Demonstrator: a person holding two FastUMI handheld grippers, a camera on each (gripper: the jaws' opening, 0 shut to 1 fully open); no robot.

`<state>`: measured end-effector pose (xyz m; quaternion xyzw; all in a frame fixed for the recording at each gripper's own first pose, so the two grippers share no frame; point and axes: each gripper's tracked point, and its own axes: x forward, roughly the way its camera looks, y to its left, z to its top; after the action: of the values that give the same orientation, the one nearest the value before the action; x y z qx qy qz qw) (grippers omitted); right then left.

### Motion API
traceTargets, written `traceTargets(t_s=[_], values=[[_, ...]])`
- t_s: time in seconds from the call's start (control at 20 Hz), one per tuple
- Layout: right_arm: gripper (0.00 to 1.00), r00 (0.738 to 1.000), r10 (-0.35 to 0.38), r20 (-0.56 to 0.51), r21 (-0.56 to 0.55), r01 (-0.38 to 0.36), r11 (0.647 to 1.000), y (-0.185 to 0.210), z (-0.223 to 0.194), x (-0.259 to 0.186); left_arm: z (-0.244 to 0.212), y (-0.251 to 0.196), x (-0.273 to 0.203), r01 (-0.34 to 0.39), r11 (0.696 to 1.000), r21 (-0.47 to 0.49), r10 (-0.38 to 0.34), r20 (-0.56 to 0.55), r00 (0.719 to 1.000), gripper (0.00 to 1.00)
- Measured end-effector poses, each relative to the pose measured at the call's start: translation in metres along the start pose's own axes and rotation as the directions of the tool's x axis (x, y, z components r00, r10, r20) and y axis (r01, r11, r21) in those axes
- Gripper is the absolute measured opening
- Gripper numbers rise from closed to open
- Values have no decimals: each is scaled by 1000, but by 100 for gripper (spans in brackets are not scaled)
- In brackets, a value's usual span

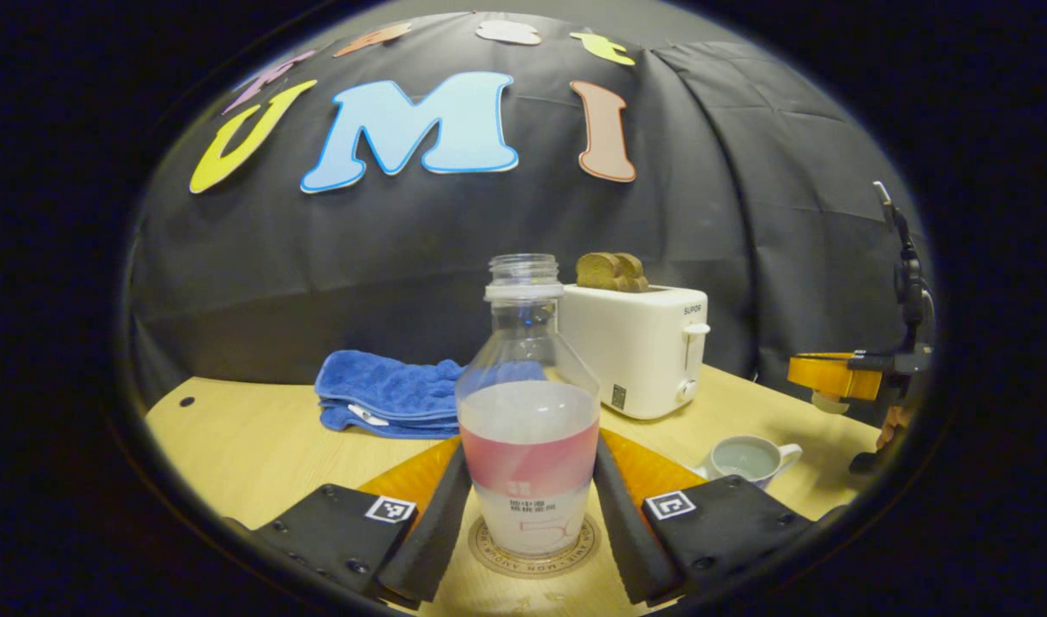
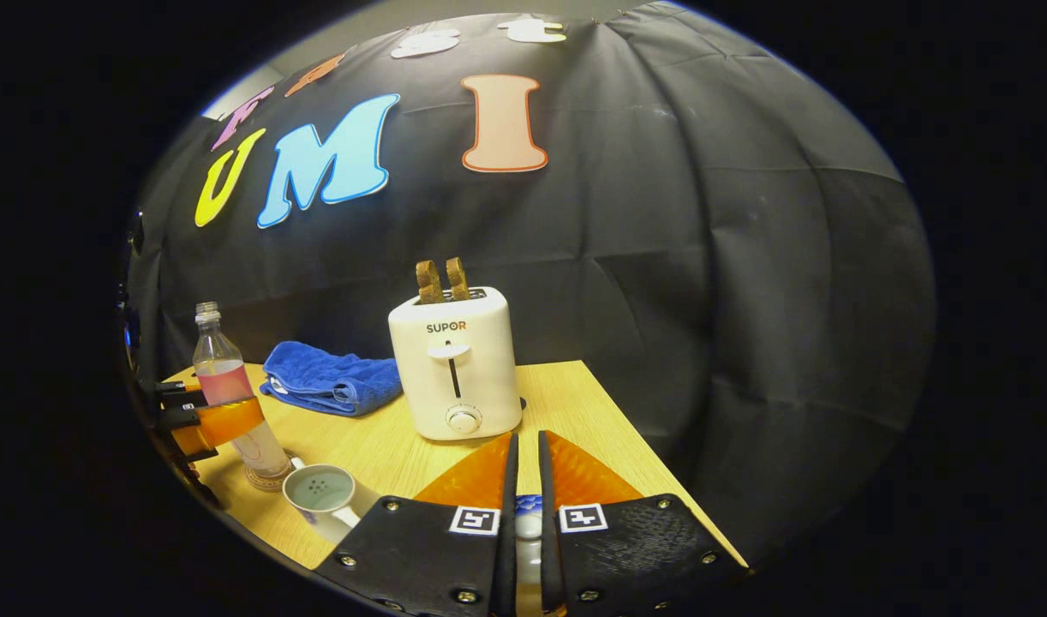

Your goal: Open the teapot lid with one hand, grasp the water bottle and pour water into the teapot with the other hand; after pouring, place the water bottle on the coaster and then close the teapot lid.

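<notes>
The water bottle (image 1: 528, 428), clear with a pink band, uncapped and partly full, stands upright on the round coaster (image 1: 534, 568). My left gripper (image 1: 530, 450) has a finger pressed on each side of it; in the right gripper view this gripper (image 2: 219, 424) sits around the bottle (image 2: 224, 377) on the coaster (image 2: 266, 480). The white teapot (image 1: 746, 458) (image 2: 318, 488) stands open just right of the coaster. My right gripper (image 2: 526, 441) is shut on the teapot lid (image 2: 528, 514), held off the pot; in the left gripper view it (image 1: 832, 377) hovers at the far right with the lid (image 1: 828, 401) under it.
A white toaster (image 1: 639, 351) (image 2: 455, 368) with two bread slices stands behind the teapot. A folded blue towel (image 1: 386, 394) (image 2: 331, 377) lies at the back left. The wooden table (image 1: 249, 446) ends close behind the toaster, at the black cloth wall.
</notes>
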<state>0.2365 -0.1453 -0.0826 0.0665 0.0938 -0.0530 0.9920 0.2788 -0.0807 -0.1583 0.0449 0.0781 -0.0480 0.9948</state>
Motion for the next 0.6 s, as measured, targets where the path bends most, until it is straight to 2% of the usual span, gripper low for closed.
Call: traceTargets(t_s=[0.1,0.15,0.25,0.6], values=[[11,1000,6,3,-1,-6,1000,2,1,0,0,3,0,-13,1000,10,13,-6,1000,92],[11,1000,12,7,1,-12,1000,4,2,-1,0,5,-3,-23,1000,15,23,-9,1000,100],[11,999,32,22,4,-32,999,9,6,-3,2,5,-6,-32,999,0,32,-11,999,100],[11,978,174,115,-5,-175,985,52,39,-23,6,12,-43,-52,998,-27,52,21,998,100]])
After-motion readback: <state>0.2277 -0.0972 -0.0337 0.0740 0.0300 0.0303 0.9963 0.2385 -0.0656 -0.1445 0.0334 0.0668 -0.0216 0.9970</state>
